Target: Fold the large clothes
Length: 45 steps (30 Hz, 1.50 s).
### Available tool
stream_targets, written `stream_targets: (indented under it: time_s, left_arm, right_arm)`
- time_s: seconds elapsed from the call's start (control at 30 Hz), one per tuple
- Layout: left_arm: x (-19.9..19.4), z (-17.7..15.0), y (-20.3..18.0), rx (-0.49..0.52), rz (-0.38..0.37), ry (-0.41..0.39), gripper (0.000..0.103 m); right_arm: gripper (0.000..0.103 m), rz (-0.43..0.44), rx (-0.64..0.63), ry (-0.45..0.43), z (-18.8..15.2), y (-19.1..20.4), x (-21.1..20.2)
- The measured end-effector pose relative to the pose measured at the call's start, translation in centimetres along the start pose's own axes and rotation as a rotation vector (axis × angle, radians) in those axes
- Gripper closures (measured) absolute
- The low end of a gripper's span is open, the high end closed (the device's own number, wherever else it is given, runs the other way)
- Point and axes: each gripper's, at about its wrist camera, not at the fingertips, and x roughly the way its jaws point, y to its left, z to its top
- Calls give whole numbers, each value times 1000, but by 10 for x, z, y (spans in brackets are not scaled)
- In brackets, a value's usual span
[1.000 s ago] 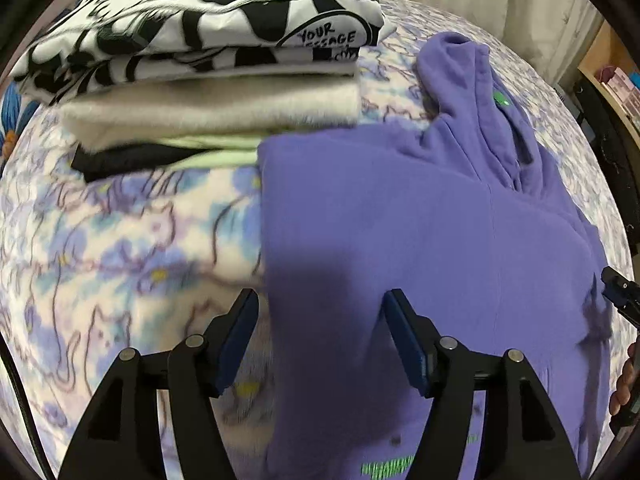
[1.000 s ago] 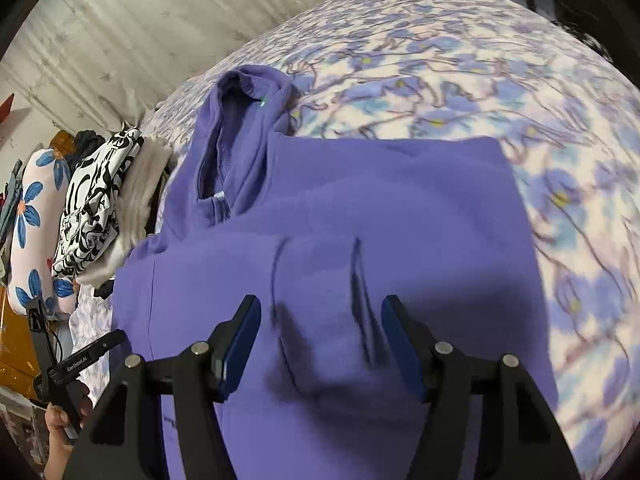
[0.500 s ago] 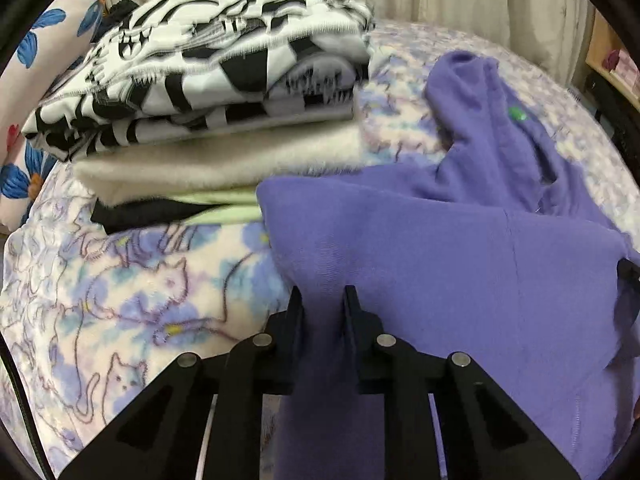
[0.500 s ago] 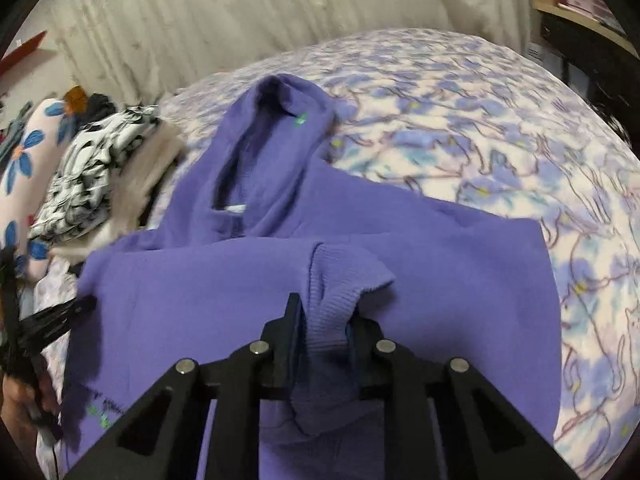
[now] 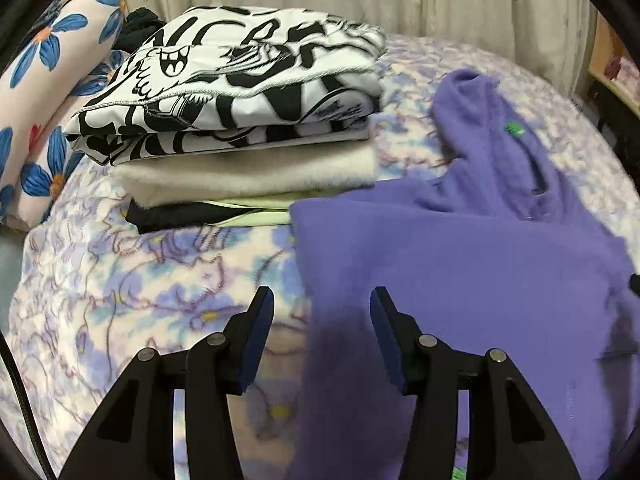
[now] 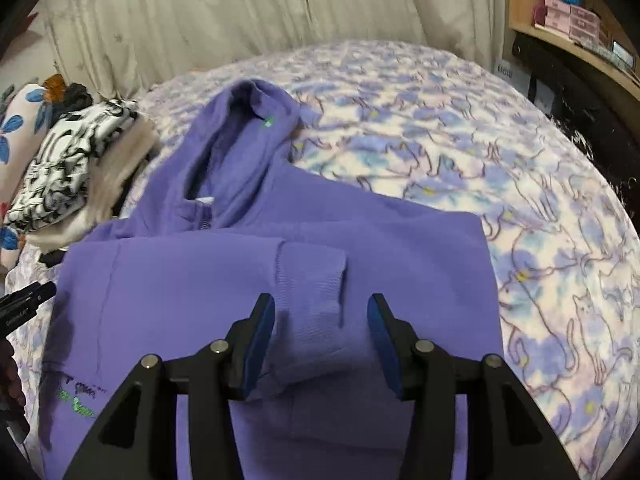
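A purple hoodie (image 5: 460, 264) lies flat on the bed, its hood (image 6: 248, 136) pointing toward the curtain. One sleeve is folded in, and its ribbed cuff (image 6: 312, 280) rests on the body. My left gripper (image 5: 322, 304) hovers over the hoodie's left edge with its jaws opening, and the pads press on nothing. My right gripper (image 6: 320, 308) hangs just above the cuff. Its jaws are also opening, and the cloth below lies free of the pads. In the right wrist view, the left gripper's tip (image 6: 24, 304) shows at the left border.
A stack of folded clothes (image 5: 240, 120), topped by a black-and-white print, sits left of the hood, also seen in the right view (image 6: 72, 164). A floral pillow (image 5: 48, 80) lies behind it. The cat-print blanket (image 6: 500, 152) spreads to the right. A wooden shelf (image 6: 580, 32) stands beyond the bed.
Half a second ago both grippers were shut on purple fabric. Now both have let go and lifted back, leaving the cuff lying flat on the hoodie.
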Motion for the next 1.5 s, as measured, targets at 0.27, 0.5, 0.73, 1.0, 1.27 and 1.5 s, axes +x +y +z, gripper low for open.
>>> stream_targets:
  time_s: [0.27,0.5,0.73,1.0,1.27,1.5]
  left_arm:
    - [-30,-3,-65,21,-171,-56,55]
    - [3,2,-95,-48,-184,-55,56]
    - [62,3,-85,-22,-15,-33,54]
    - [68,2,-53,27,12,-76,55]
    - [61,1,-52,71,40,-71,55]
    - [13,-24,-50,37,-27,-37,53]
  right_arm:
    - [55,149,-71,-1,3,61,-1]
    - [55,224,-87,59,8,106,46]
    - [57,72,-81,66,18,69,79]
    - [102,-11,-133,34,9,8,59]
    - [87,-142,-47,79,-6,-47,51]
    - [85,-23,-6,82,-18,-18,9]
